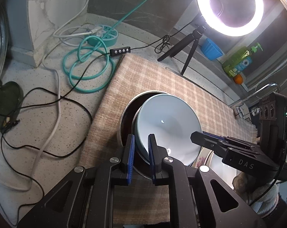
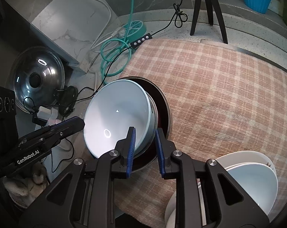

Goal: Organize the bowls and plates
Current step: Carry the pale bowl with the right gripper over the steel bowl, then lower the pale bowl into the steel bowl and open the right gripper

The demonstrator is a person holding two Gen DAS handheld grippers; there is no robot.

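A pale blue bowl point(image 1: 168, 125) sits tilted inside a dark metal-rimmed pan point(image 1: 127, 117) on a checked cloth point(image 1: 162, 76). My left gripper point(image 1: 141, 157) straddles the bowl's near rim, one blue pad inside and one outside, narrowly open. In the right wrist view the bowl point(image 2: 117, 114) leans in the pan point(image 2: 162, 106). My right gripper point(image 2: 144, 148) straddles its right rim, pads apart; contact is unclear. A stack of white bowls and plates point(image 2: 253, 182) stands at lower right.
Teal cable coil point(image 1: 88, 66), power strip point(image 1: 102, 33) and black wires lie on the speckled counter to the left. A ring light on a tripod point(image 1: 229, 7), a blue cup point(image 1: 210, 49) and a green soap bottle point(image 1: 240, 58) stand behind. A pot lid point(image 2: 39, 77) leans at left.
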